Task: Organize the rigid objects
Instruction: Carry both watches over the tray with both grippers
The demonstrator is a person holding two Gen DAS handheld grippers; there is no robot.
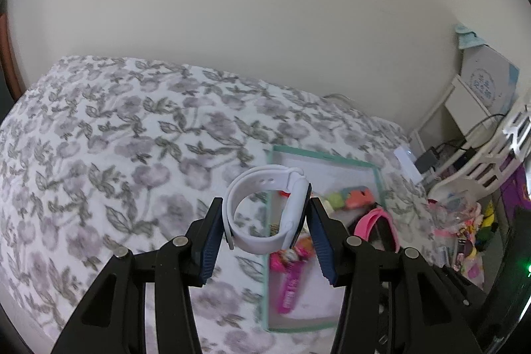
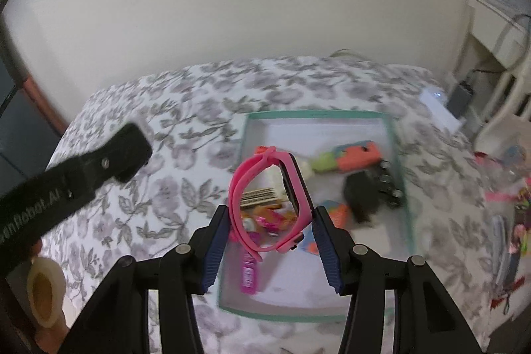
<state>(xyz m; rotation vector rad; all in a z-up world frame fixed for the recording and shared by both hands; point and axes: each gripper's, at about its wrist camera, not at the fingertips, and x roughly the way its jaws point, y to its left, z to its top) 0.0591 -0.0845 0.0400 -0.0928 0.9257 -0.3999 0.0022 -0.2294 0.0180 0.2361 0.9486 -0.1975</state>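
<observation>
Tongs with black arms and blue ribbed pads, the left gripper [image 1: 267, 214], pinch a white rubbery wristwatch with a looped strap [image 1: 265, 211], held in the air above a bedspread printed with grey flowers [image 1: 116, 138]. The right gripper [image 2: 270, 218] likewise pinches a pink wristwatch with a dark face [image 2: 268, 204], above a shallow white box with a mint-green rim [image 2: 318, 114]. Inside the box lie small toys, blurred: a pink tube [image 2: 248, 276], an orange block [image 2: 358, 156].
</observation>
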